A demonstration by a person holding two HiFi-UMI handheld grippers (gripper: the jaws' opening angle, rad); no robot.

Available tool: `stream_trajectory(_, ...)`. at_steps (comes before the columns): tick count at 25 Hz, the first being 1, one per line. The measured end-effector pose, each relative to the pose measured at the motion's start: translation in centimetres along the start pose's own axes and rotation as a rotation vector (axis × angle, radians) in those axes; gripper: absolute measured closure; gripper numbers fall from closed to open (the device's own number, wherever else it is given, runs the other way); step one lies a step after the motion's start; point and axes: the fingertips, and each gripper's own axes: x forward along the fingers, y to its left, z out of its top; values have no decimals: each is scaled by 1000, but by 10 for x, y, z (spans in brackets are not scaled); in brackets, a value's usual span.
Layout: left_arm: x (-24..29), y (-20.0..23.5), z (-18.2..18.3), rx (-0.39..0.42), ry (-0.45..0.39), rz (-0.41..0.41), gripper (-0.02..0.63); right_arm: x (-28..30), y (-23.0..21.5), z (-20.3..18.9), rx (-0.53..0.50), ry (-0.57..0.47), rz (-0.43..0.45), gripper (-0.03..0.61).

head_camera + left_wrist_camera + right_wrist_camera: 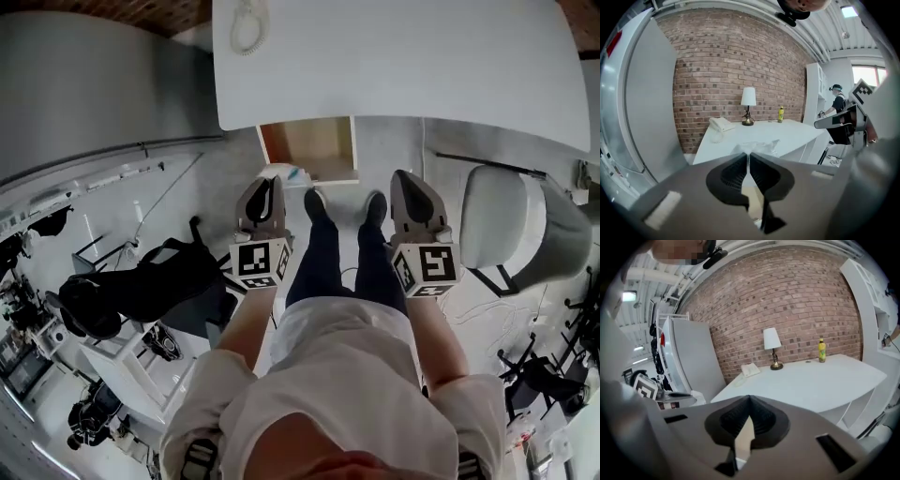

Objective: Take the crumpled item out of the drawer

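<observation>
Under the white table (pixel 403 66) a drawer (pixel 309 150) stands pulled out, its wooden inside showing. A pale crumpled item (pixel 284 173) with a blue speck lies at the drawer's front left corner. It also shows in the left gripper view as a crumpled item (pixel 760 146) just beyond the jaw tips. My left gripper (pixel 263 187) hovers just before that corner, apart from the item, its jaws shut with only a thin slit and nothing between them (pixel 749 157). My right gripper (pixel 410 186) hangs to the drawer's right, also shut and holding nothing (pixel 749 401).
A white office chair (pixel 511 225) stands at the right and a black chair (pixel 141 281) at the left. On the table are a lamp (pixel 748 105), a white phone (pixel 721 124) and a yellow bottle (pixel 780 114). Another person (pixel 836 101) stands far right. The wearer's legs and shoes (pixel 342 234) stand between the grippers.
</observation>
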Motion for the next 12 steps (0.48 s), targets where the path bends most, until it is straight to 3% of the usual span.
stream_trajectory(6, -18, 10, 87, 13, -121, 8, 588, -21, 12, 90, -46, -136, 34, 572)
stream_trajectory(12, -69, 11, 164, 6, -213, -3, 586, -69, 38, 141, -101, -216, 31, 572)
